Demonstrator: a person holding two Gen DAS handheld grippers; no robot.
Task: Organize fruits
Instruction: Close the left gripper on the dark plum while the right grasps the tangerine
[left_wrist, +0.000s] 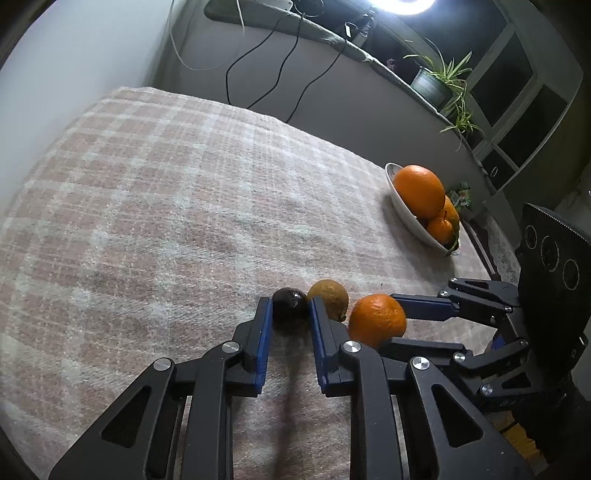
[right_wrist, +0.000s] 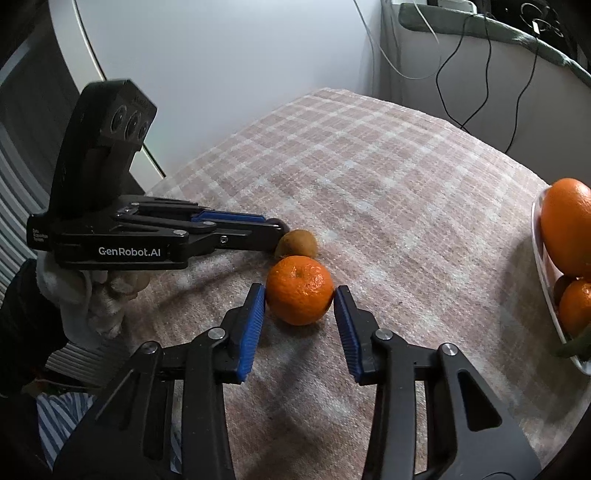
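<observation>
At the lower centre of both wrist views: the fruit and both grippers, on the checked pink-and-cream cloth (left_wrist: 166, 192) covering the table.

Left gripper (left_wrist: 290, 314): its blue-padded fingers (left_wrist: 263, 332) sit on either side of the dark fruit (left_wrist: 289, 308), pads touching its flanks, fruit resting on the cloth. In the right wrist view this gripper (right_wrist: 273, 230) enters from the left of the frame, low over the cloth, its tips meeting beside the brownish fruit; the dark fruit shows only as a sliver there.

Right gripper (right_wrist: 300, 297): fingers apart, one on each side of the mandarin (right_wrist: 300, 290). The left pad (right_wrist: 255, 317) touches or nearly touches the peel; the right pad's tip sits against the fruit's edge. Whether it presses, I cannot tell. In the left wrist view it (left_wrist: 384, 325) comes in from the right of the frame, straddling the mandarin (left_wrist: 376, 319).

Brownish fruit (left_wrist: 330, 301): on the cloth just behind the dark fruit and the mandarin, touching or nearly touching both; upper centre of the trio in the right wrist view (right_wrist: 297, 243).

White bowl (left_wrist: 406, 218): right of the frame, well apart from the loose fruit, holding a large orange (left_wrist: 419, 190) on top of smaller ones (left_wrist: 439, 229); cut off at the right edge in the right wrist view (right_wrist: 537, 236).

Background: potted plant (left_wrist: 439, 79) on the ledge at upper right, black cables (left_wrist: 266, 62) hanging down the wall, a bright lamp (left_wrist: 402, 5) at the top edge.
</observation>
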